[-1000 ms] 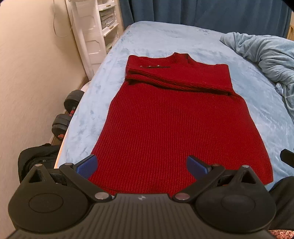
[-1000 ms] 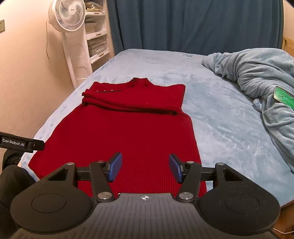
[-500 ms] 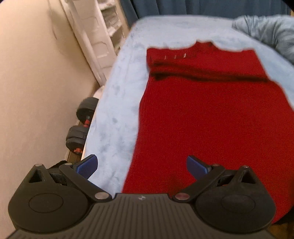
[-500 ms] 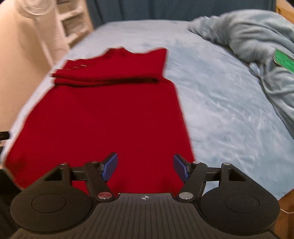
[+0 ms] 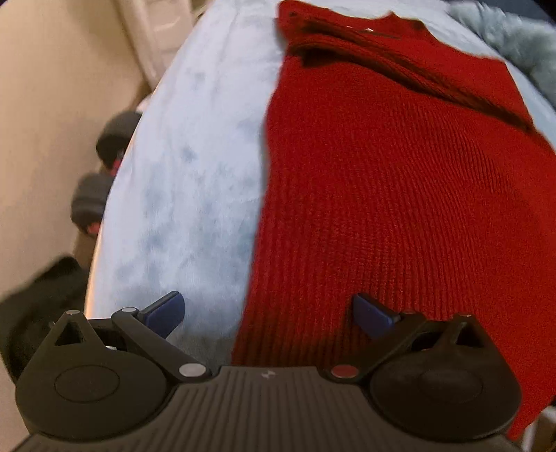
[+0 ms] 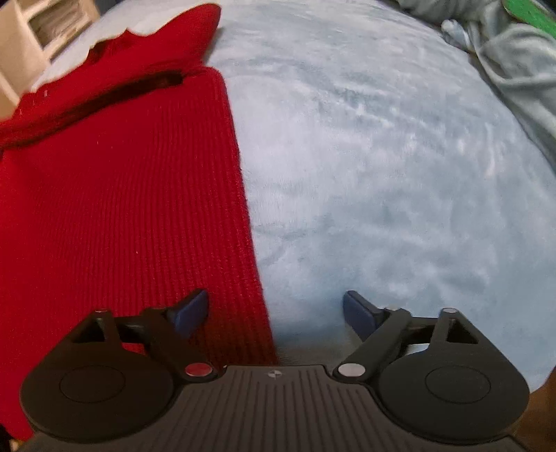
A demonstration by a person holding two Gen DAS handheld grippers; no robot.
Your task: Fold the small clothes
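Note:
A red knit sweater [image 5: 399, 194] lies flat on a pale blue bed cover [image 5: 187, 187], its top part folded down across the chest. My left gripper [image 5: 267, 313] is open and low over the sweater's near left hem corner, straddling its left edge. In the right wrist view the sweater [image 6: 118, 194] fills the left half. My right gripper [image 6: 276, 311] is open and straddles the sweater's right edge near the hem. Neither gripper holds anything.
Dark dumbbells [image 5: 100, 174] and a black bag [image 5: 38, 306] lie on the floor left of the bed, by a beige wall. A crumpled blue-grey blanket [image 6: 510, 62] with a green object [image 6: 528, 14] sits at the right. The bed cover [image 6: 382, 174] spreads right of the sweater.
Both grippers dropped closer to the bed and moved outward: left toward the sweater's left hem corner, right toward its right edge. The right jaws opened wider.

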